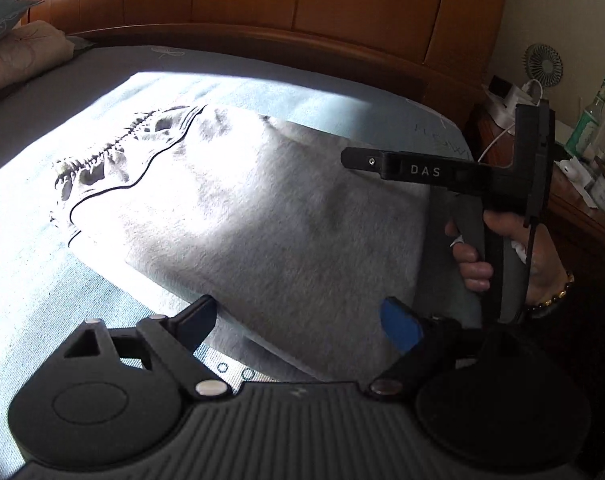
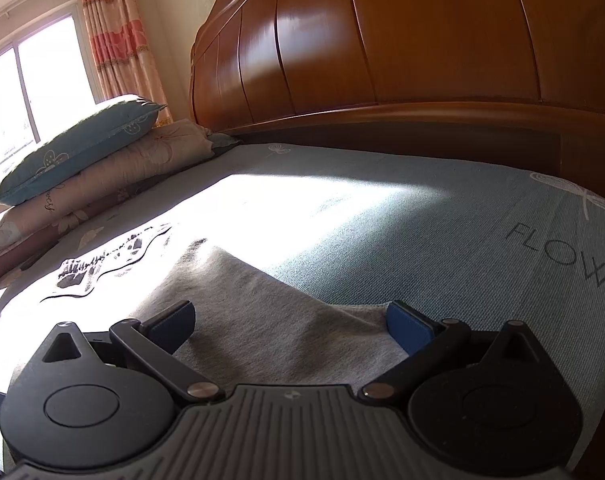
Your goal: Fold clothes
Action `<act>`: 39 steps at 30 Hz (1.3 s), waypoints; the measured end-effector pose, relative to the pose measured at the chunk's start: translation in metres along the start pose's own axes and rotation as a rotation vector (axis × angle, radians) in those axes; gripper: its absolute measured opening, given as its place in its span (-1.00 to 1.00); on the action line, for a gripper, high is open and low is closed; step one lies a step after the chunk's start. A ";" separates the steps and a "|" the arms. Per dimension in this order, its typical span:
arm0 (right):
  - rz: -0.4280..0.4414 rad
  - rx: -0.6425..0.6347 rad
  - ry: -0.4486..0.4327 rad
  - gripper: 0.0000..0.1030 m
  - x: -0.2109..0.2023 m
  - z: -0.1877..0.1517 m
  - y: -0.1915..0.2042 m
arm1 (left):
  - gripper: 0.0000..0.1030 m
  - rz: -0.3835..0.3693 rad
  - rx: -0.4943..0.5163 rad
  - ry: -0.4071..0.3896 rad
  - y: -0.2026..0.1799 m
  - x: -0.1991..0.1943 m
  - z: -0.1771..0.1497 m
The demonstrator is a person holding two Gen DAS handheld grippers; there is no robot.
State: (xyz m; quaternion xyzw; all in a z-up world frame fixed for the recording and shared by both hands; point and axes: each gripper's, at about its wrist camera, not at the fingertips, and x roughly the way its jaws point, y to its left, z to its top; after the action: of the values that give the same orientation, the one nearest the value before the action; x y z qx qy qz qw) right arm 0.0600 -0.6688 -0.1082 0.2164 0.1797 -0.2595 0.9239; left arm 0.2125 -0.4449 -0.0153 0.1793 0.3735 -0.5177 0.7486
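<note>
Left wrist view first: the grey garment point(image 1: 262, 216) lies flat on the bed point(image 1: 30, 320), a soft, slightly fuzzy knit that looks like trousers folded once lengthwise, with a gathered elastic waistband point(image 1: 98, 160) at its far left end in hard sunlight and its long axis running from there down to the right, toward the person. The left gripper point(image 1: 302, 320) hovers over the near long edge of the cloth with its jaws spread wide and nothing between them; the dark left finger point(image 1: 198, 316) sits at the fabric's border and the blue-padded right finger point(image 1: 402, 328) over the grey cloth itself. Further right in the same view, the right gripper point(image 1: 358, 160) reaches in from the side above the near end of the garment, gripped by a hand point(image 1: 502, 256) wearing a beaded bracelet. In the right wrist view, that gripper point(image 2: 290, 320) is likewise fully spread and holds nothing, with the garment's near end point(image 2: 270, 332) directly between and just ahead of its blue pads point(image 2: 406, 328), the cloth stretching away to the upper left toward the waistband point(image 2: 102, 260). Both claws are close, but the right one looks better placed to pinch the near end, so a fold would likely carry that end along the long axis toward the waistband. Limp jersey like this will probably sag and drag unless both corners are lifted together.
</note>
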 end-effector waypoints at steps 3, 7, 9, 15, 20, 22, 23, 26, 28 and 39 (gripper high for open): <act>0.002 0.004 -0.003 1.00 -0.001 0.000 0.000 | 0.73 -0.005 0.028 -0.006 -0.014 0.005 0.004; 0.003 0.006 -0.005 1.00 0.000 -0.001 -0.002 | 0.74 -0.006 0.097 -0.054 -0.027 -0.006 -0.002; -0.005 -0.002 -0.002 1.00 0.000 -0.001 0.000 | 0.74 -0.006 0.132 -0.081 -0.034 -0.012 -0.006; -0.027 -0.026 0.007 1.00 0.000 0.000 0.005 | 0.74 -0.018 0.164 -0.020 -0.031 0.012 -0.014; -0.039 -0.037 0.010 1.00 0.000 -0.001 0.008 | 0.74 -0.060 0.110 -0.040 -0.008 -0.027 -0.034; -0.042 -0.040 0.010 1.00 0.000 -0.001 0.009 | 0.78 -0.069 0.082 -0.061 0.011 -0.045 -0.038; -0.044 -0.041 0.011 1.00 0.000 -0.001 0.009 | 0.78 -0.072 0.063 -0.058 0.024 -0.052 -0.038; -0.050 -0.048 0.012 1.00 0.001 -0.001 0.010 | 0.78 -0.087 0.020 -0.039 0.063 -0.046 -0.025; -0.061 -0.056 0.013 1.00 0.002 -0.001 0.012 | 0.78 -0.127 -0.022 -0.049 0.090 -0.034 -0.007; -0.207 -0.140 0.035 1.00 0.012 -0.005 0.030 | 0.78 -0.251 -0.158 -0.086 0.136 0.048 0.032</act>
State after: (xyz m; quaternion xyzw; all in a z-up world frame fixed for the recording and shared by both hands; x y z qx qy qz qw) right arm 0.0851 -0.6480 -0.1081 0.1360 0.2347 -0.3365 0.9018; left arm 0.3571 -0.4426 -0.0459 0.0494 0.4001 -0.5832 0.7052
